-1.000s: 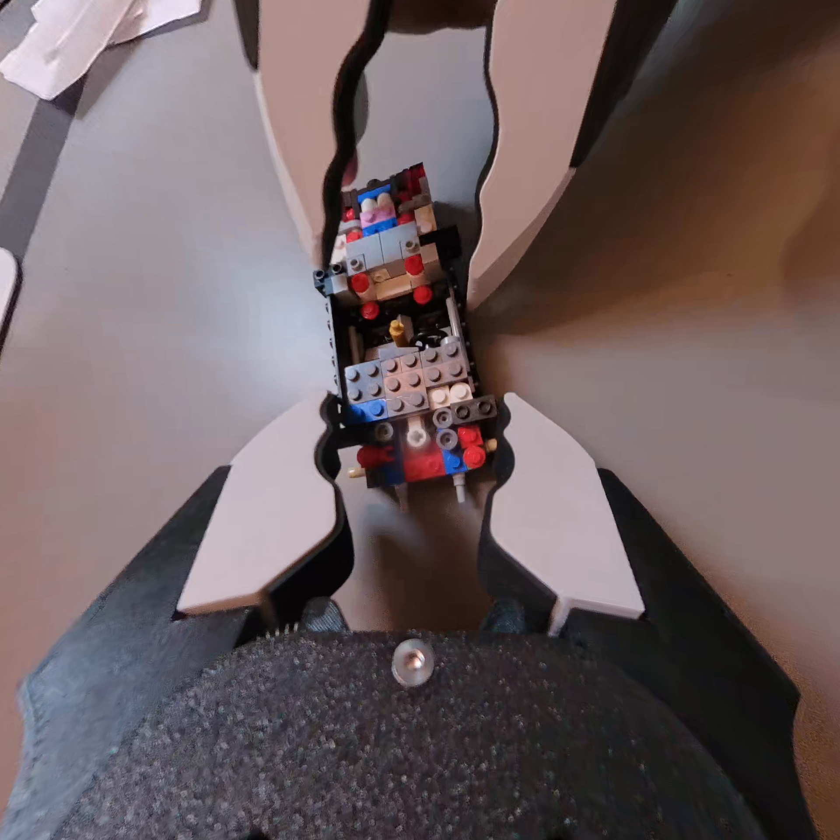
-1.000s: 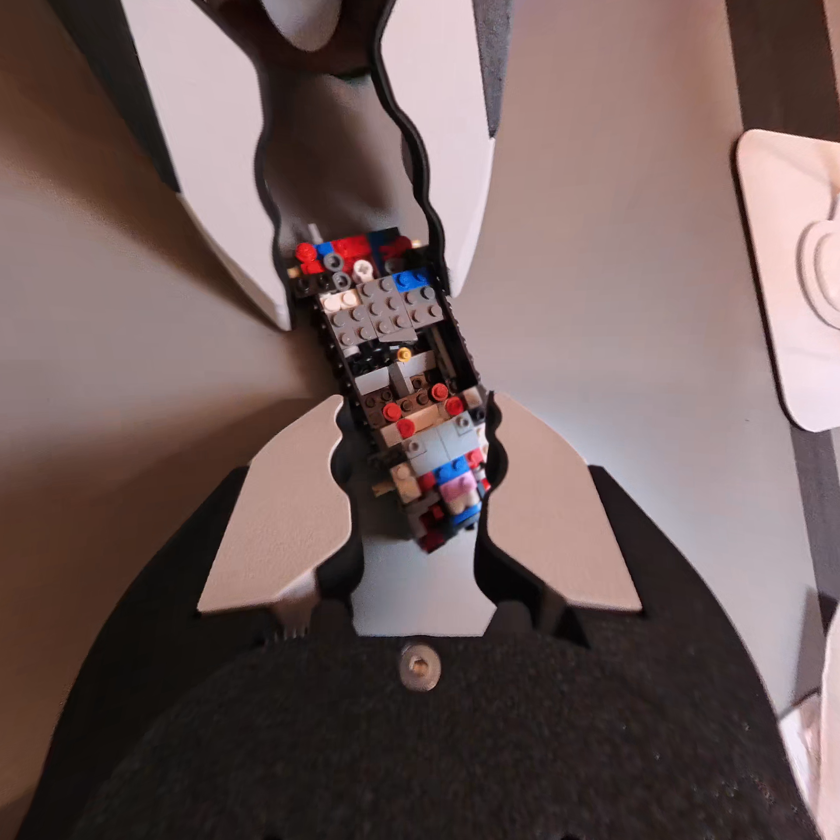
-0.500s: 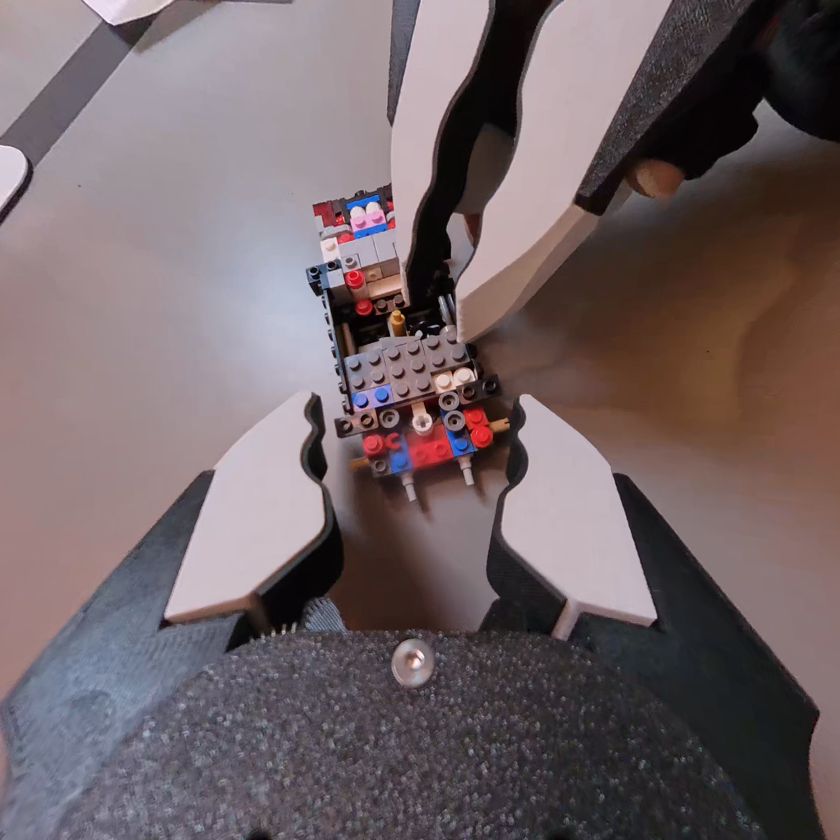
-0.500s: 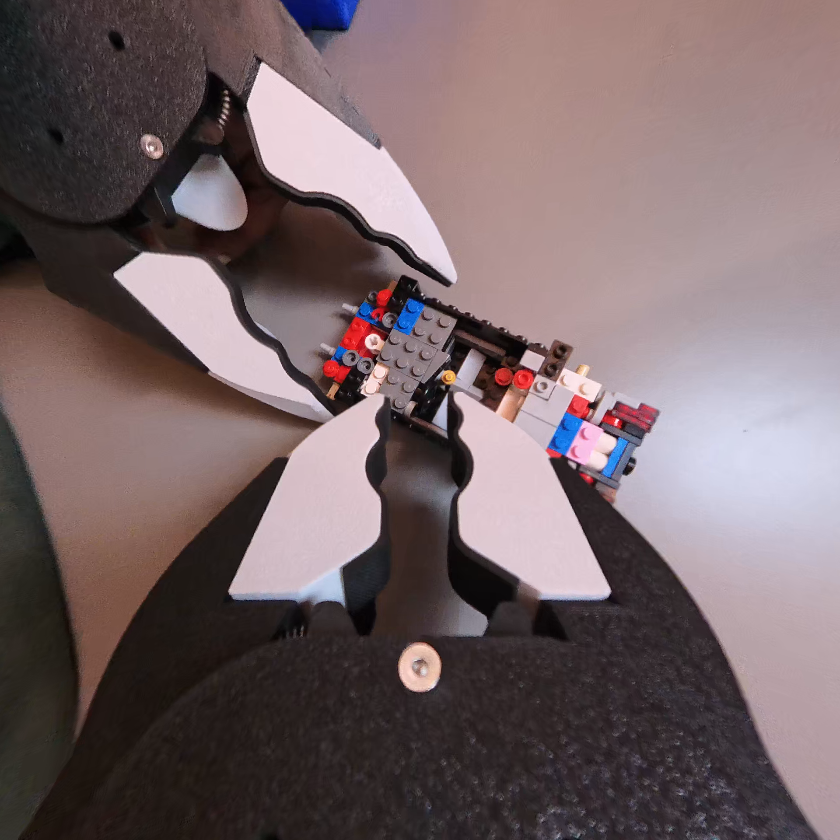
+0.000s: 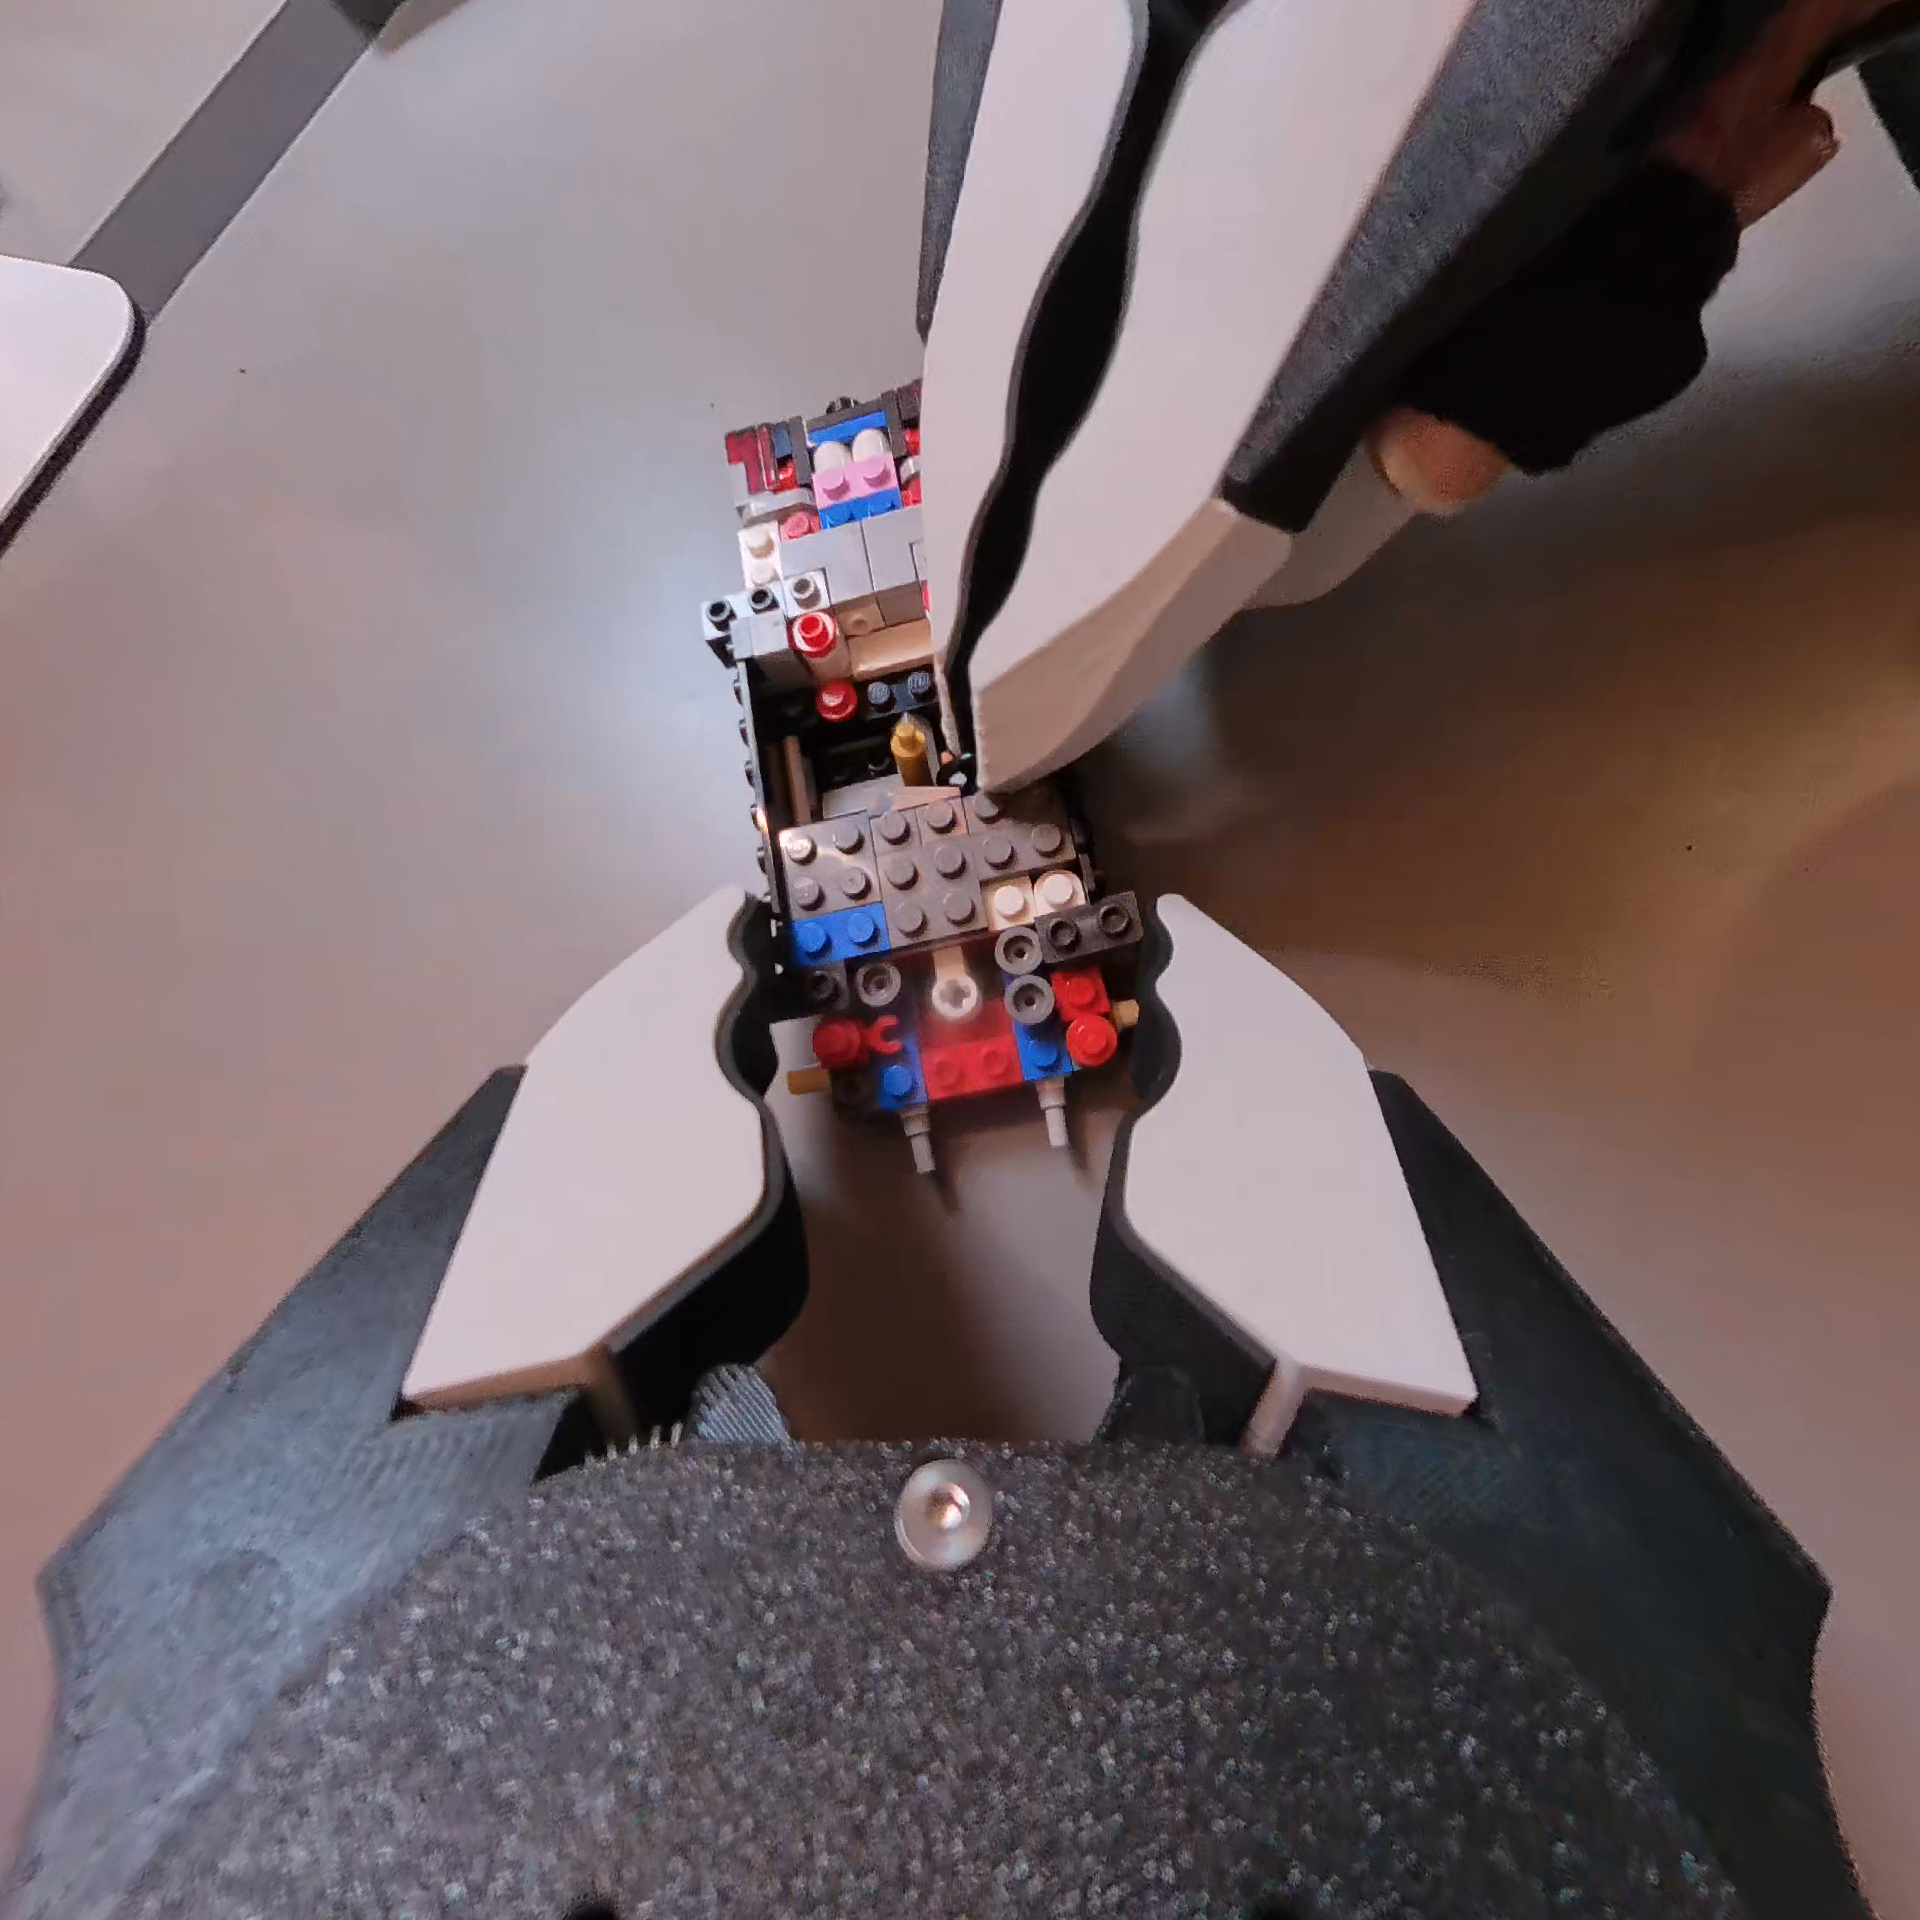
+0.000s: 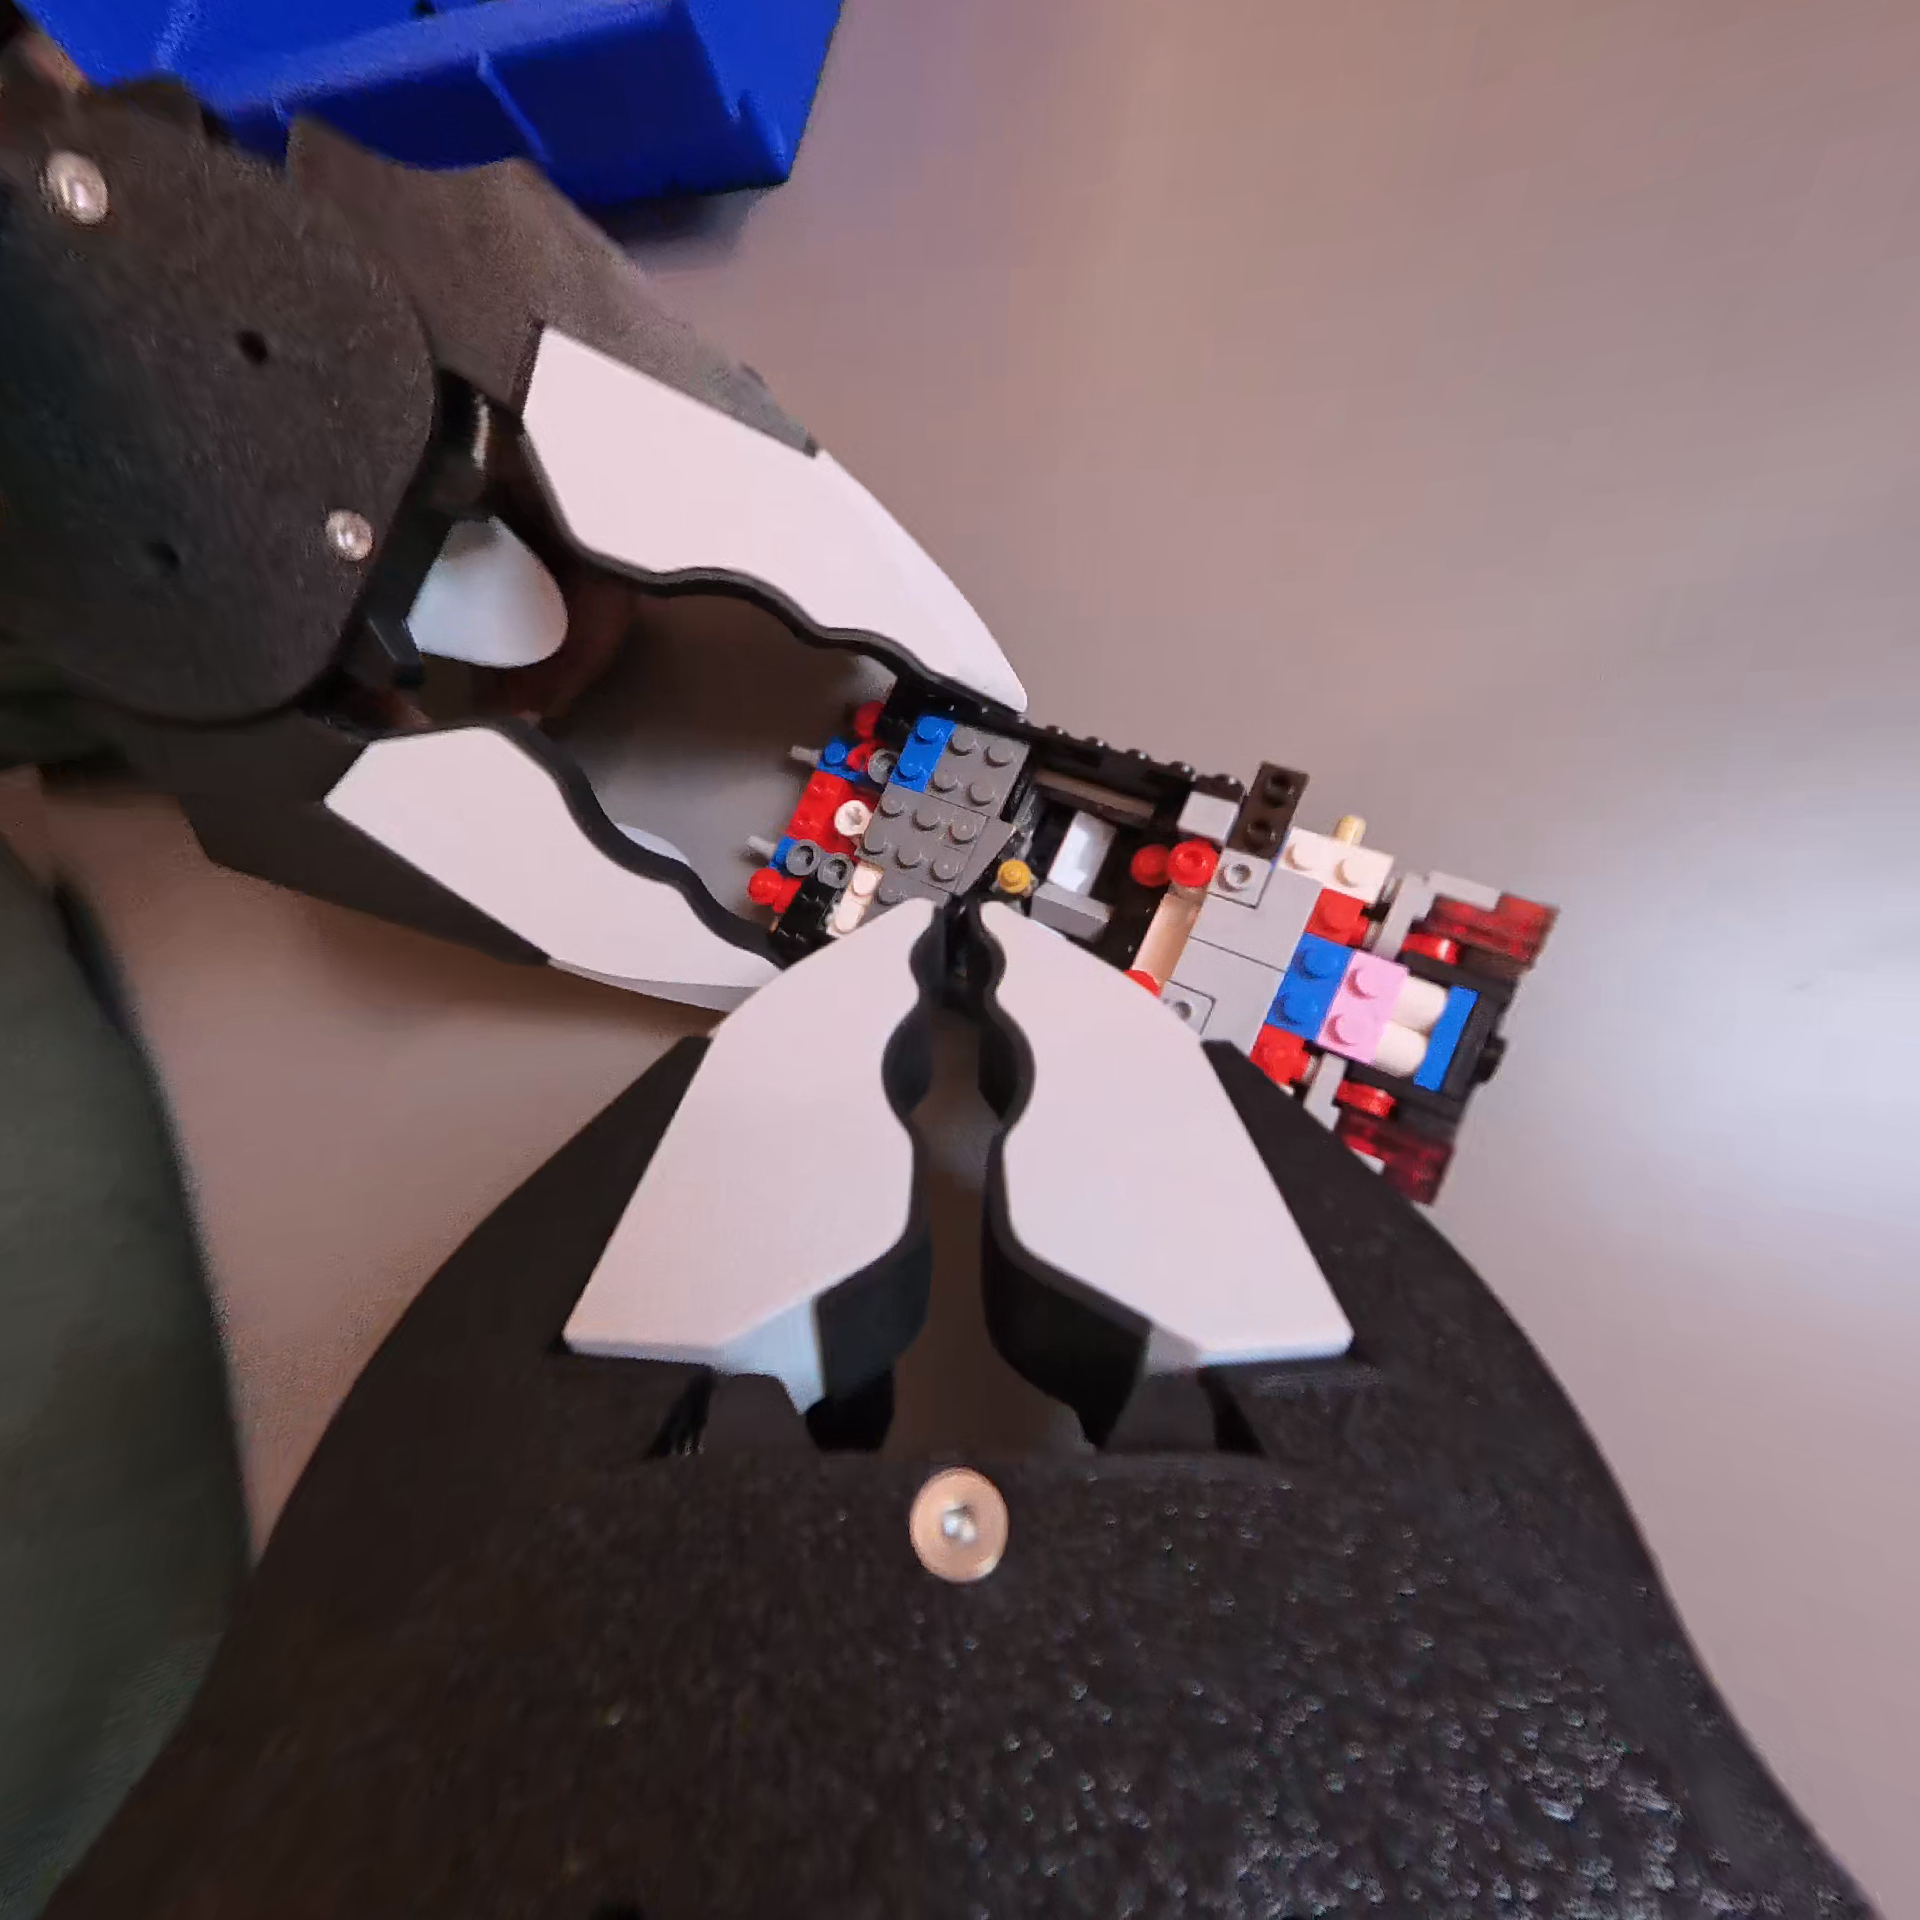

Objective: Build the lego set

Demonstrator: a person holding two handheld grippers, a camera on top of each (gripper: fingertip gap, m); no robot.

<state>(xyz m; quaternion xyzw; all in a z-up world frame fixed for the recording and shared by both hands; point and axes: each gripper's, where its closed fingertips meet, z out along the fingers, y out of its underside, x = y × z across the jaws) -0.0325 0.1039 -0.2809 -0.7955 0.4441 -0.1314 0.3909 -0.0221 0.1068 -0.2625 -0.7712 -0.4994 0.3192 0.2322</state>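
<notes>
A long lego model [image 5: 925, 862] of black, grey, red and blue bricks lies on the grey table. My left gripper [image 5: 951, 935] is shut on its near end, one fingertip on each side. My right gripper [image 5: 977, 769] comes in from the upper right with its fingers together, tips down in the open middle of the model. In the right wrist view the right gripper [image 6: 956, 920] pinches a small black piece [image 6: 956, 940] at the model's [image 6: 1236, 925] middle. The left gripper [image 6: 883, 831] clamps the model's left end.
A blue bin [image 6: 468, 83] stands behind the left gripper. A white pad [image 5: 42, 353] lies at the table's left edge beside a dark strip [image 5: 208, 135]. A gloved hand [image 5: 1558, 343] holds the right gripper. Both grippers' tips are close together, under 4 cm apart.
The right gripper let go of the model's far end, swung round to its side, closed and came down on its middle. The left gripper opened slightly, then closed again on the near end.
</notes>
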